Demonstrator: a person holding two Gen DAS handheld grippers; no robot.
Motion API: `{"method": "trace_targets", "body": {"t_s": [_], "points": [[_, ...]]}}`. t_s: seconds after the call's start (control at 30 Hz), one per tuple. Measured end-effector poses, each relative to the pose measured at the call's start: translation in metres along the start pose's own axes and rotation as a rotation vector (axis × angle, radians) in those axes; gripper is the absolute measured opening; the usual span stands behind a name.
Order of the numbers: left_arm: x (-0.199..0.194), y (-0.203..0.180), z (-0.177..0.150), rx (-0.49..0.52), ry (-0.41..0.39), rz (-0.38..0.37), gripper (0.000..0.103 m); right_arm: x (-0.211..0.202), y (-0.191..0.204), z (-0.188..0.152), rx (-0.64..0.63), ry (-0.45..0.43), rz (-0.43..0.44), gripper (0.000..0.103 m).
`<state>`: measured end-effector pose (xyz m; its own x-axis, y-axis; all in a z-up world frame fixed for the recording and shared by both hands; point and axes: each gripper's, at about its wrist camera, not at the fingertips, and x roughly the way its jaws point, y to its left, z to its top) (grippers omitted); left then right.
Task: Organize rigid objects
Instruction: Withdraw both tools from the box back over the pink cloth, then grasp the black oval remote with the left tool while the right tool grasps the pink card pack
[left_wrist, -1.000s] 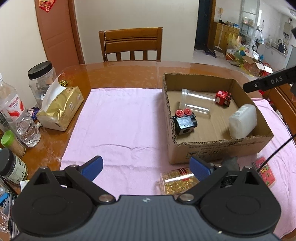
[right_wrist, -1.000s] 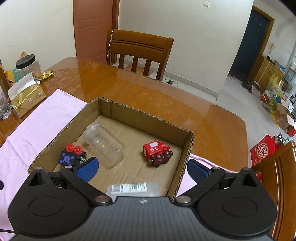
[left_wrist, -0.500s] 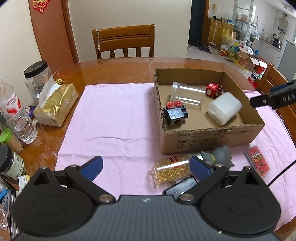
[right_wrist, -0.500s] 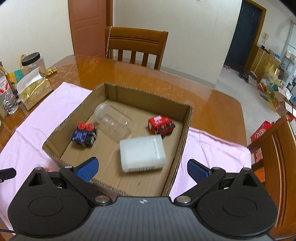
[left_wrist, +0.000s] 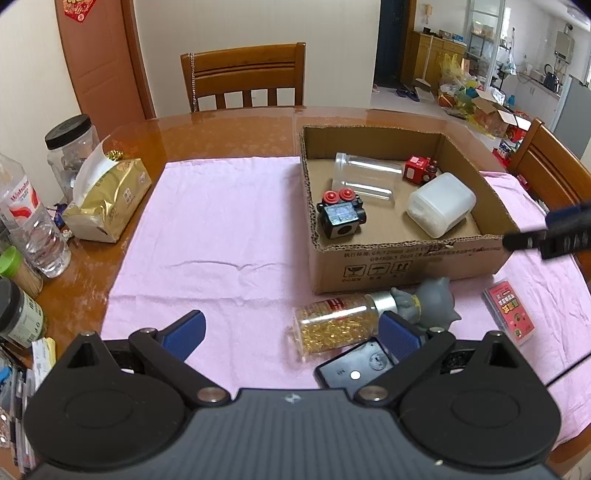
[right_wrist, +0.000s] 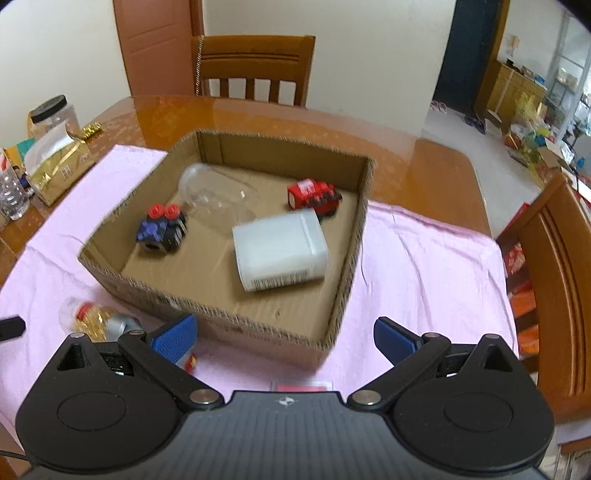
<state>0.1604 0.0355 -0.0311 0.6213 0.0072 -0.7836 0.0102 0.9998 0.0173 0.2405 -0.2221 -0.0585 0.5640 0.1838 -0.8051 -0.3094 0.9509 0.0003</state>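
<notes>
Cardboard box (left_wrist: 406, 254) holds four items; both grippers, left (left_wrist: 291, 332) and right (right_wrist: 284, 338), spread empty. Next: grab gold-bead bottle (left_wrist: 334, 325) lying near box front.

Four objects (left_wrist: 439, 205) inside cardboard box (left_wrist: 402, 264)

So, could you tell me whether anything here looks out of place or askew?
Nothing is spilled or broken. The clear jar and white container lie on their sides in the box, and the capsule bottle lies toppled on the cloth outside it.
</notes>
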Motion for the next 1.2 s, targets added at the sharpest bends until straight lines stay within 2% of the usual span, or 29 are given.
{"method": "trace_targets", "body": {"t_s": [0.27,0.4,0.57,0.8,0.93,1.03,1.2], "points": [[0.001,-0.015,-0.009,-0.001,0.012,-0.015,0.100,0.042,-0.011,-0.065,0.064,0.091,0.010,0.103],[0.000,-0.015,-0.014,-0.006,0.012,-0.012,0.100,0.055,-0.010,-0.083,0.085,0.120,0.023,0.103],[0.003,-0.013,-0.020,-0.022,0.025,-0.014,0.100,0.053,0.003,-0.094,0.103,0.132,0.076,0.103],[0.006,-0.014,-0.025,-0.040,0.038,-0.010,0.100,0.040,0.023,-0.101,0.019,0.176,0.219,0.103],[0.007,-0.014,-0.029,-0.055,0.044,-0.009,0.100,0.034,0.018,-0.093,-0.064,0.112,0.180,0.103],[0.010,-0.017,-0.034,-0.066,0.062,-0.007,0.100,0.044,0.005,-0.075,-0.129,0.087,0.173,0.103],[0.013,-0.027,-0.044,-0.055,0.079,-0.018,0.100,0.066,-0.009,-0.056,-0.194,0.112,0.244,0.103]]}}
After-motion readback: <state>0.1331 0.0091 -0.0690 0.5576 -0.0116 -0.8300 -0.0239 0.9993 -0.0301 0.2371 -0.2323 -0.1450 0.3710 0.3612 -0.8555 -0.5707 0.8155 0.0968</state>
